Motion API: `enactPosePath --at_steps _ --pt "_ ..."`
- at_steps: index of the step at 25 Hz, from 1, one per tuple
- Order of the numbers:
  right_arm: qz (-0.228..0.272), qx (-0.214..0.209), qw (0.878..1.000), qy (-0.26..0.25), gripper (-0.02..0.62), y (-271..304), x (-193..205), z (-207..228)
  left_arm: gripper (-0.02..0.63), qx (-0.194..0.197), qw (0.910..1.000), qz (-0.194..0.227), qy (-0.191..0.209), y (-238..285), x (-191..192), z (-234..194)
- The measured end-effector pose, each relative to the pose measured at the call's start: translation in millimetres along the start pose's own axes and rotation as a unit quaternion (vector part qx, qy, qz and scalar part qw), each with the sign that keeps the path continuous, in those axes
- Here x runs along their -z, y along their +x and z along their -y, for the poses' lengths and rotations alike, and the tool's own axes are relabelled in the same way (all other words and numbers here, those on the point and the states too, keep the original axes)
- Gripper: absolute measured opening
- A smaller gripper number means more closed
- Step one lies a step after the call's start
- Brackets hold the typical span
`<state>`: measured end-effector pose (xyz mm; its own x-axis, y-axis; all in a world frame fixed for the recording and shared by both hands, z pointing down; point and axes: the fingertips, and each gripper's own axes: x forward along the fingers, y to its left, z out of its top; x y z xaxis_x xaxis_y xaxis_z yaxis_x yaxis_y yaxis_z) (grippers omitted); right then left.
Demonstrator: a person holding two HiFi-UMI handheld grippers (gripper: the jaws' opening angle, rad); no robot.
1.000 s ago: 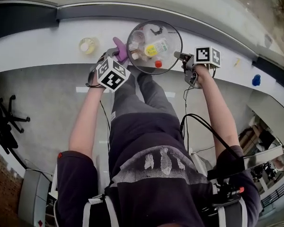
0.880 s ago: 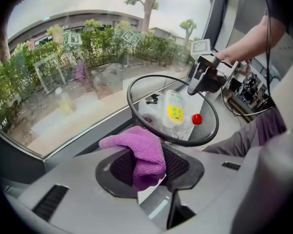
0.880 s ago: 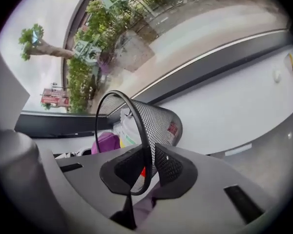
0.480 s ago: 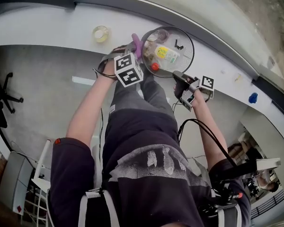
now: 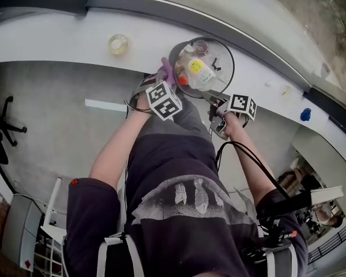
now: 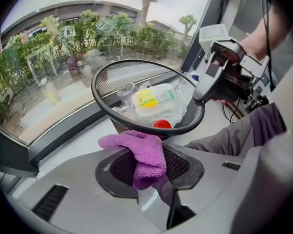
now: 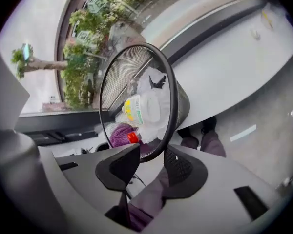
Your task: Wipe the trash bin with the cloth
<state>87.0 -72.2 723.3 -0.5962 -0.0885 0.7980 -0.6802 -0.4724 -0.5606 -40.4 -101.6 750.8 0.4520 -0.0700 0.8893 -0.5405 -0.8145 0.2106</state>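
The black mesh trash bin stands on the white ledge, holding a plastic bottle with a yellow label and a red cap. My left gripper is shut on a purple cloth at the bin's near-left rim. In the left gripper view the cloth hangs folded between the pads just below the rim. My right gripper is at the bin's near-right rim. Its jaws are opening, and the rim runs between the fingertips of the right gripper with a small gap.
A small clear cup sits on the white ledge left of the bin. A blue object lies far right on the ledge. An office chair stands on the floor below left. A cable trails from the right gripper.
My right gripper slid from the bin's right side round to its near rim, closer to my body. The left gripper has kept the cloth at the near-left rim.
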Motion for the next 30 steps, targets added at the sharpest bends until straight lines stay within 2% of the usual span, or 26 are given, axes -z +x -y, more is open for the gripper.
enactPosePath --at_steps 2,4,7,9,12,13,14,18,21,23,25,27,30 --pt "0.001 0.037 0.997 -0.075 0.155 -19 -16 4 0.126 -0.007 1.0 -0.001 -0.005 -1 -3 -8" --pt "0.02 0.071 0.987 -0.145 0.156 -41 -48 6 0.126 -0.025 0.9997 0.0 -0.004 -2 -9 -22" --pt "0.067 0.102 0.97 -0.208 0.155 -58 -103 1 0.126 -0.043 0.999 -0.005 0.004 -5 -12 -45" --pt "0.072 0.107 0.963 -0.237 0.155 -51 -126 -9 0.126 -0.057 0.9981 -0.01 0.02 -11 -13 -63" --pt "0.028 0.069 0.966 -0.249 0.153 -31 -131 -31 0.126 -0.078 0.9963 -0.011 0.034 -21 -18 -83" --pt "0.02 0.06 0.969 -0.238 0.125 -28 -130 -33 0.126 -0.084 0.9955 -0.014 0.042 -23 -20 -87" --pt "0.02 0.056 0.974 -0.22 0.028 -28 -130 -33 0.126 -0.088 0.9947 -0.017 0.051 -24 -20 -89" --pt "0.042 0.011 0.994 -0.103 0.029 -33 -119 -14 0.126 -0.082 0.995 -0.011 0.056 -15 -22 -77" --pt "0.053 -0.024 0.998 0.005 0.029 -35 -96 2 0.126 -0.064 0.9968 -0.008 0.048 -7 -17 -57" --pt "0.071 -0.059 0.993 0.077 0.037 -35 -81 8 0.126 -0.043 0.9978 -0.014 0.048 -3 -9 -38" --pt "0.104 -0.106 0.979 0.138 0.046 -33 -68 8 0.126 -0.015 0.9977 -0.025 0.06 -2 2 -13" --pt "0.136 -0.141 0.965 0.175 0.055 -28 -56 7 0.126 0.0 0.9973 -0.029 0.068 -4 12 9" --pt "0.156 -0.146 0.957 0.198 0.055 -18 -37 7 0.126 0.006 0.9996 -0.02 0.018 -5 19 26"
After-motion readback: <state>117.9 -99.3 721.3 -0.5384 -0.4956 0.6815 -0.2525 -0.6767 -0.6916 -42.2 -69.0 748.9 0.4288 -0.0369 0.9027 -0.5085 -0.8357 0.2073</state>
